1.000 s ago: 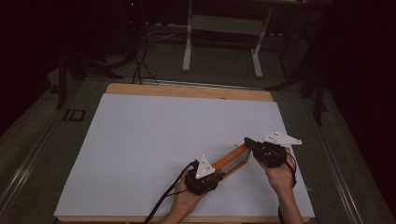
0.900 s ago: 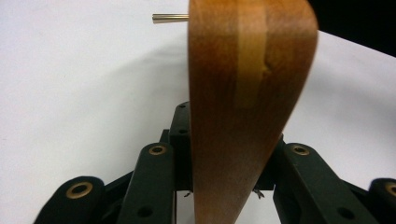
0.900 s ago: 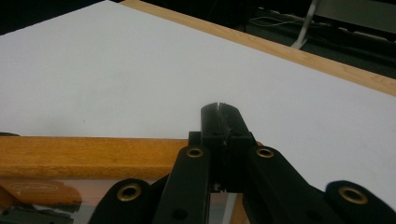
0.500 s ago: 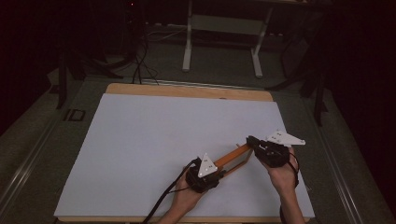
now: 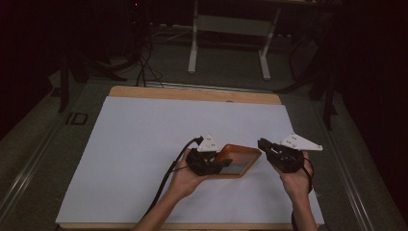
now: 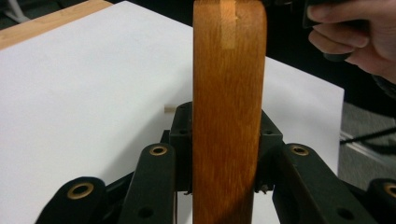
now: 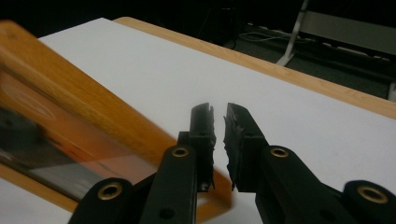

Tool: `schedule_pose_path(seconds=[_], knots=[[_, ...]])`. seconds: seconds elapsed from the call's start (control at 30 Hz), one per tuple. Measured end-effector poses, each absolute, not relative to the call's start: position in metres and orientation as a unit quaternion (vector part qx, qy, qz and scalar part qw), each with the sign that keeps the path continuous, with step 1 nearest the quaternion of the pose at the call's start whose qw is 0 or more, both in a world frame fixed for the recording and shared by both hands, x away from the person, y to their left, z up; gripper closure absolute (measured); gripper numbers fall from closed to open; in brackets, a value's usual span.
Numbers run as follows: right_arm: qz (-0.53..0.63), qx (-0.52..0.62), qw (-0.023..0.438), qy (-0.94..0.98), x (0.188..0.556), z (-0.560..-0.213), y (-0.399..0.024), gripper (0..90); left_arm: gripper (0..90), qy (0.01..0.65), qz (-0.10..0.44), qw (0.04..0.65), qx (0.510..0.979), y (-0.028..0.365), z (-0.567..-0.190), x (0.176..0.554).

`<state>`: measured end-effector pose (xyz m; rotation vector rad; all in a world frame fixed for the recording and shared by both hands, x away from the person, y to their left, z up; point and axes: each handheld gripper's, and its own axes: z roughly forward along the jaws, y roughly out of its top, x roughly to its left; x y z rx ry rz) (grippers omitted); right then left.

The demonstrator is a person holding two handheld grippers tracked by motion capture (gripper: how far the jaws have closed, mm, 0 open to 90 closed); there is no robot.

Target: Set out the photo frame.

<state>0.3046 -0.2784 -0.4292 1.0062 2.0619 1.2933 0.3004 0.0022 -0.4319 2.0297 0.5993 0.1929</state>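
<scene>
I see the desk [image 5: 144, 144], its white sheet reaching almost to the wooden far edge. Near its front right lies the work: a wooden frame [image 5: 239, 160] with a dark reflective pane, lifted off the sheet and tilted. My left claw [image 5: 222, 165] is clenched on the frame's near-left edge; in the left gripper view the wooden rail [image 6: 229, 116] stands upright between the black jaws, pressed on both sides. My right claw [image 5: 262, 144] sits just beside the frame's right corner, released, its jaws having just been opening with a narrow gap and nothing between them.
</scene>
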Motion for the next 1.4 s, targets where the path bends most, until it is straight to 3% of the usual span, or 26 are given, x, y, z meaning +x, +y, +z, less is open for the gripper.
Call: schedule_pose_path(seconds=[0.3, 0.5, 0.8, 1.17, 1.3, 1.4], knots=[[0.471, 0.356, 0.242, 0.770, 0.303, -0.431, -0.270, 80.0, 69.4, 0.199, 0.108, 0.416, 0.881, 0.016, -0.406, 0.301], [0.456, 0.313, 0.220, 0.803, 0.302, -0.435, -0.255, 77.3, 68.9, 0.173, 0.100, 0.408, 0.891, 0.019, -0.405, 0.303], [0.467, 0.240, 0.168, 0.835, 0.300, -0.437, -0.243, 62.6, 68.4, 0.158, 0.097, 0.410, 0.893, 0.020, -0.405, 0.306], [0.468, 0.181, 0.143, 0.853, 0.301, -0.438, -0.227, 44.9, 68.3, 0.123, 0.103, 0.390, 0.907, 0.008, -0.400, 0.308], [0.465, 0.169, 0.139, 0.858, 0.302, -0.439, -0.223, 47.7, 67.0, 0.116, 0.106, 0.387, 0.909, 0.005, -0.399, 0.310], [0.463, 0.170, 0.144, 0.858, 0.301, -0.438, -0.227, 57.2, 62.4, 0.127, 0.103, 0.392, 0.905, 0.007, -0.400, 0.313]])
